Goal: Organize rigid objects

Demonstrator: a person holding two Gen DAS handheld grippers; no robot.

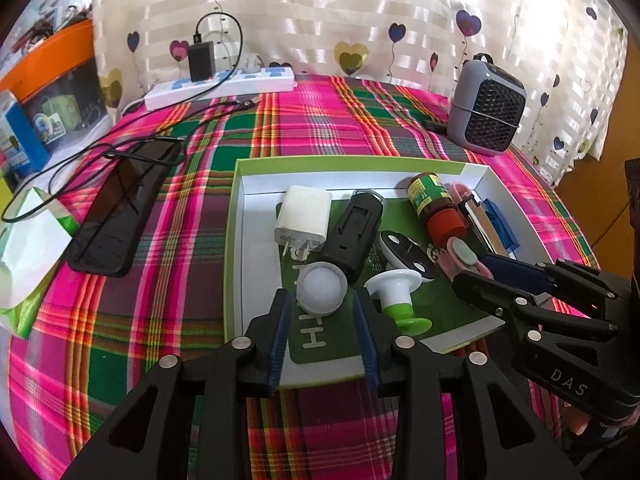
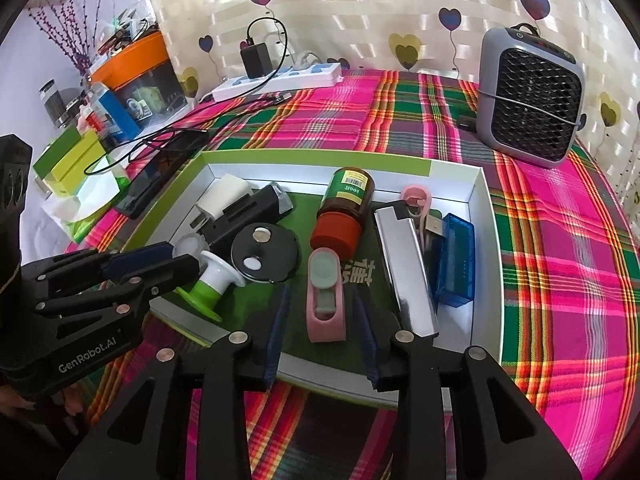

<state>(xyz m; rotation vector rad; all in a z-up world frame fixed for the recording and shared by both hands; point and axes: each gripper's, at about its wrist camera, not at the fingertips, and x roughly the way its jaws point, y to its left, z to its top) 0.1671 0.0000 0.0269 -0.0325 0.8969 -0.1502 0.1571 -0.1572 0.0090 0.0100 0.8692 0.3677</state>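
Observation:
A green-rimmed white box (image 1: 240, 208) (image 2: 484, 240) on the plaid cloth holds several small items. My left gripper (image 1: 321, 296) (image 2: 182, 256) is open over the box's near left part. A white round cap (image 1: 321, 288) lies between its fingertips, with a gap on each side. Beside the cap lies a green-and-white knob (image 1: 396, 296). My right gripper (image 2: 322, 296) (image 1: 472, 270) is open around a pink-and-grey clip-like piece (image 2: 326, 300), its pads apart from it. A red-capped brown bottle (image 2: 344, 208), a silver lighter (image 2: 404, 264) and a blue USB case (image 2: 456, 260) lie further in.
A black phone (image 1: 120, 208) with cables lies left of the box, beside a white-and-green packet (image 1: 28, 248). A power strip (image 1: 224, 84) with a black adapter sits at the back. A grey fan unit (image 1: 488, 108) stands at the back right. Boxes crowd the far left.

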